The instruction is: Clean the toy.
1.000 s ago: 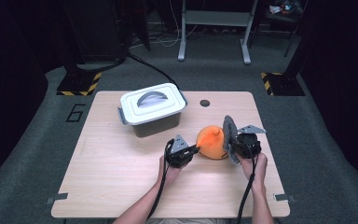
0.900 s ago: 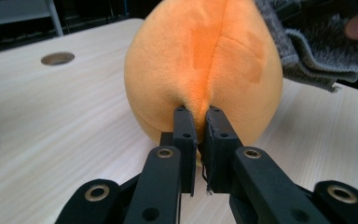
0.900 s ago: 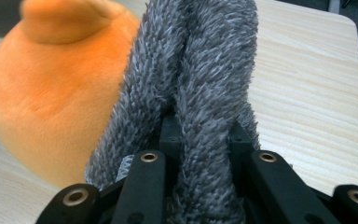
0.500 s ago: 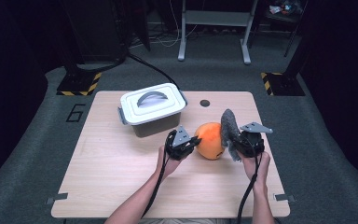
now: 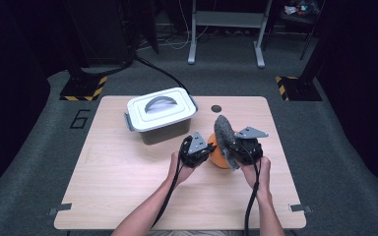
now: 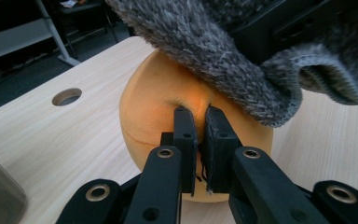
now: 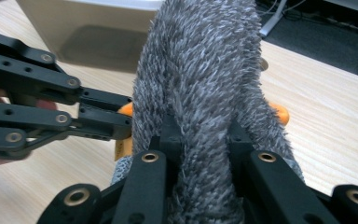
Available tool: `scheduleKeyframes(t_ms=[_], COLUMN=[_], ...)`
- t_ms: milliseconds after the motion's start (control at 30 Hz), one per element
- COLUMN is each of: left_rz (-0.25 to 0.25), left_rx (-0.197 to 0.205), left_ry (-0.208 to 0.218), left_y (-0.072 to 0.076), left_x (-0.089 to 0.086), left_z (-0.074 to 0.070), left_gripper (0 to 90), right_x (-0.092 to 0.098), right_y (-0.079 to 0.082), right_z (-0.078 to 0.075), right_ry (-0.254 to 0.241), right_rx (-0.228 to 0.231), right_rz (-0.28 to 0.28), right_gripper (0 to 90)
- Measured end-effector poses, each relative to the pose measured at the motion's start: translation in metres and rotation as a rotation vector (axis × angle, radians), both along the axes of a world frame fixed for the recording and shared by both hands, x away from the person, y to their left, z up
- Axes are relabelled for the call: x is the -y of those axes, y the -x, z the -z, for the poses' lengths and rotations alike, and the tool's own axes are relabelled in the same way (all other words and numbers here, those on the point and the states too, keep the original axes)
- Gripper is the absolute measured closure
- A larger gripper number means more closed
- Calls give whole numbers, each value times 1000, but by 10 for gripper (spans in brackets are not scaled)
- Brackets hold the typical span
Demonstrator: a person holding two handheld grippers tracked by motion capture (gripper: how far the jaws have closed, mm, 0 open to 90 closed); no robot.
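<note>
An orange soft ball (image 5: pixel 217 157) sits on the wooden table (image 5: pixel 118 182) right of centre. My left gripper (image 5: pixel 204 150) comes at it from the left and is shut, pinching a fold of the ball's skin (image 6: pixel 154 107) between its fingertips (image 6: pixel 185 122). My right gripper (image 5: pixel 231 147) is shut on a grey fuzzy cloth (image 5: pixel 223 130), which stands up over the ball's right side. In the left gripper view the cloth (image 6: pixel 223 51) drapes over the top of the ball. In the right gripper view the cloth (image 7: pixel 205 70) covers the jaws, with orange (image 7: pixel 279 112) peeking out beside it.
A grey lidded box (image 5: pixel 160 114) with a handle stands at the back, left of the ball. A small round hole (image 5: pixel 216 108) is in the table behind the ball. The table's front and left parts are bare wood.
The right gripper has carried the grey cloth up and to the left, over the ball. The left gripper has risen a little, staying on the ball.
</note>
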State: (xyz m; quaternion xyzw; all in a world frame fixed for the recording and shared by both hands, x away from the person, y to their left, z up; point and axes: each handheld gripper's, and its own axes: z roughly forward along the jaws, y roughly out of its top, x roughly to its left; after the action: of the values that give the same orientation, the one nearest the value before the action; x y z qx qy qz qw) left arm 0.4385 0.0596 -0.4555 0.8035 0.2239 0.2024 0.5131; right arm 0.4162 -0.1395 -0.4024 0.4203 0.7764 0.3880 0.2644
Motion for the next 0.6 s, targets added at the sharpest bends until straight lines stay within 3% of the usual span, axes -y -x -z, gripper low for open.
scheduleKeyframes(t_ms=[267, 600], left_rz=[15, 13], left_rx=[12, 5], left_ry=[-11, -5], left_y=[0, 0], left_x=[2, 1], left_z=[0, 0], left_gripper=[850, 849], right_x=[10, 34], right_y=[-9, -29], right_z=[1, 9], right_ry=[47, 46], right_rx=[-1, -32], right_rz=[77, 192], right_gripper=[766, 767])
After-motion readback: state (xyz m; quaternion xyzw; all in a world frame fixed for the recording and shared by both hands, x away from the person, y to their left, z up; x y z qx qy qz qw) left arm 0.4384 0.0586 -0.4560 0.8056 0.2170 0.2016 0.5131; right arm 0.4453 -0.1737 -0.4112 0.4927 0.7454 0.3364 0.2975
